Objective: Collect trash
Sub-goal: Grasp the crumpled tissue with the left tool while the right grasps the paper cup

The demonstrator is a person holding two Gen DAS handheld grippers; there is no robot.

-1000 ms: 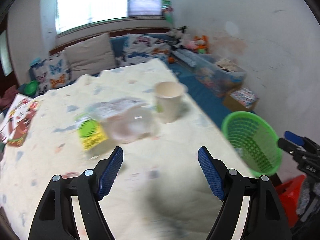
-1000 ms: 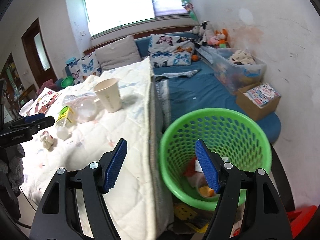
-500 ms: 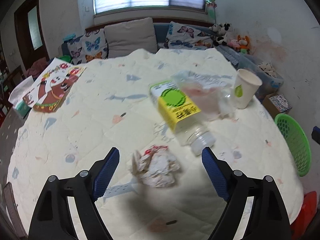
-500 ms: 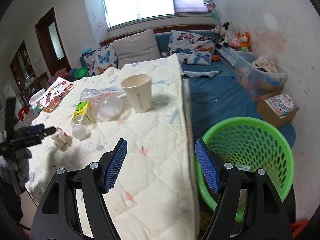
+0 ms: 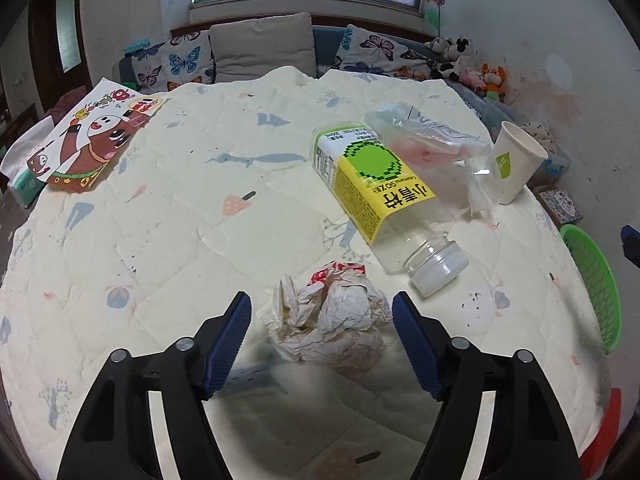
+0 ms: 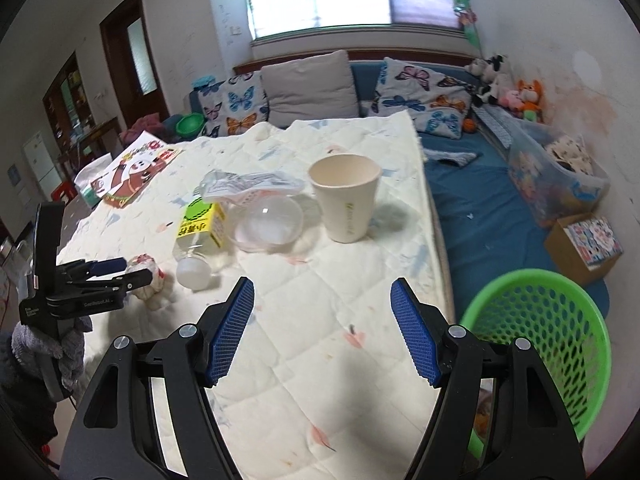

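Left wrist view: left hand-held gripper (image 5: 321, 322) spread wide around crumpled paper (image 5: 332, 318); right hand-held gripper (image 6: 322, 330) wide, empty.

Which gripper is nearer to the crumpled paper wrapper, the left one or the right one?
Left. The left gripper is open with the crumpled paper wrapper between its fingers. The right gripper is open over bare quilt, nearer the green basket.

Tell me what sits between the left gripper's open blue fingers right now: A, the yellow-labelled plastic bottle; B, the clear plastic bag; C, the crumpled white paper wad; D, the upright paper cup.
C: the crumpled white paper wad lies between the open left gripper fingers, untouched.
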